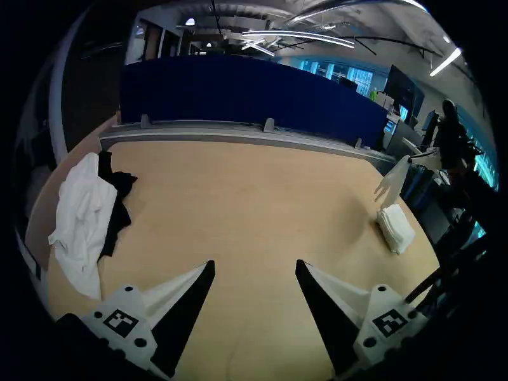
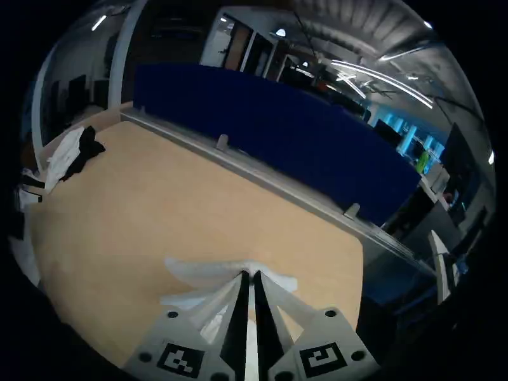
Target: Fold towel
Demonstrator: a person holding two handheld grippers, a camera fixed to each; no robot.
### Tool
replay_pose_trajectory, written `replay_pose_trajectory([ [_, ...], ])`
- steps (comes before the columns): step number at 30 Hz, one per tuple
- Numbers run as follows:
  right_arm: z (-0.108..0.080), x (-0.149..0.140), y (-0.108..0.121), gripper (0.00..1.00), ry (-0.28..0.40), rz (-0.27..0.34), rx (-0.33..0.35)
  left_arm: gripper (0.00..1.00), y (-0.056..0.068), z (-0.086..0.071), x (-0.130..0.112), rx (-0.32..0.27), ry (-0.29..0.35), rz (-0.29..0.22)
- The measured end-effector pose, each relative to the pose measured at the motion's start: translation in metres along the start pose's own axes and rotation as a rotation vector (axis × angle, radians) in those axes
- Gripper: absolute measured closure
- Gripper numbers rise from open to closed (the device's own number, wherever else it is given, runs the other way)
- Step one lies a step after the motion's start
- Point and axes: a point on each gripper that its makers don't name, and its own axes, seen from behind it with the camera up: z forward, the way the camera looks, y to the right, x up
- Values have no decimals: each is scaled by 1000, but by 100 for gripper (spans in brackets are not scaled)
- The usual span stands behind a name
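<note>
Closest in, the left gripper (image 1: 254,263) hangs over the pale wooden table (image 1: 241,197), its two black-faced fingers spread wide apart with nothing between them. Far off to its right, near the table's edge, lies a small folded white towel (image 1: 396,228), and the right gripper (image 1: 388,183) stands just above it, tips pointing down. From the right gripper's (image 2: 251,274) own view, its fingers are drawn almost together, with only a thin white strip between them. The folded towel (image 2: 209,270) lies right at and under the tips. I cannot tell if cloth is pinched. To the left gripper's far left sits a crumpled white towel (image 1: 79,216) lying against a black cloth (image 1: 114,197). A long dark-blue partition (image 1: 254,95) runs beyond both grippers.
</note>
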Motion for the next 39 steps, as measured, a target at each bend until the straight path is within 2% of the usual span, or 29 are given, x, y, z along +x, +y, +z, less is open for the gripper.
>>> replay_pose_trajectory([
  [7,-17,-38,8,94,-34,43,-29,6,5,0,-1,-7,-3,8],
  [17,-36,-119,20,94,-130,122,-80,6,14,0,-6,-20,-11,24],
  [26,-39,-180,22,95,-209,189,-111,6,17,-4,-9,-21,-14,37],
  [39,-31,-243,15,95,-302,263,-151,6,14,-9,-15,0,-15,39],
])
